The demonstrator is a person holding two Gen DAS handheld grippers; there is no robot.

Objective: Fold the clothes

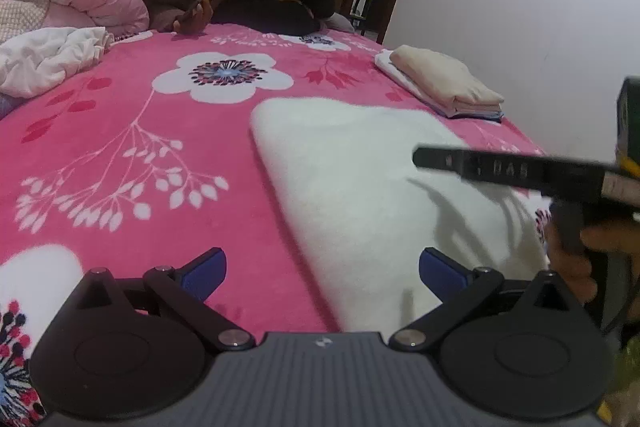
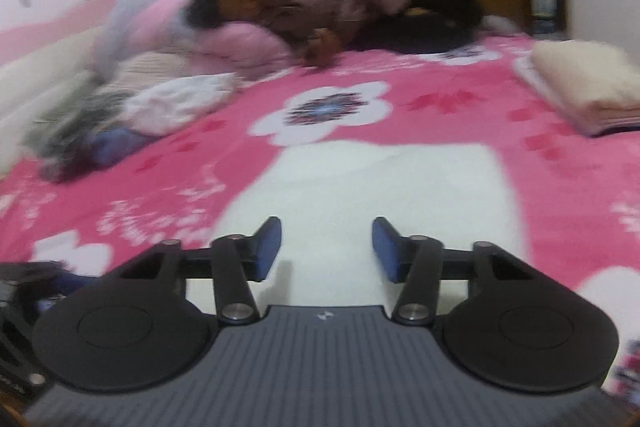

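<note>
A folded white fleece garment lies flat at lower centre on a pink flowered bed, likely soft, light and floppy (best pinched at a folded edge). Left tongs gape wide and empty; right tongs stand half open, holding nothing. Folded stack upper right, unfolded heap upper left

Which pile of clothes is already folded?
The cream and white stack by the wall, with squared, layered edges. The white heap beside the pink quilt is crumpled.
</note>
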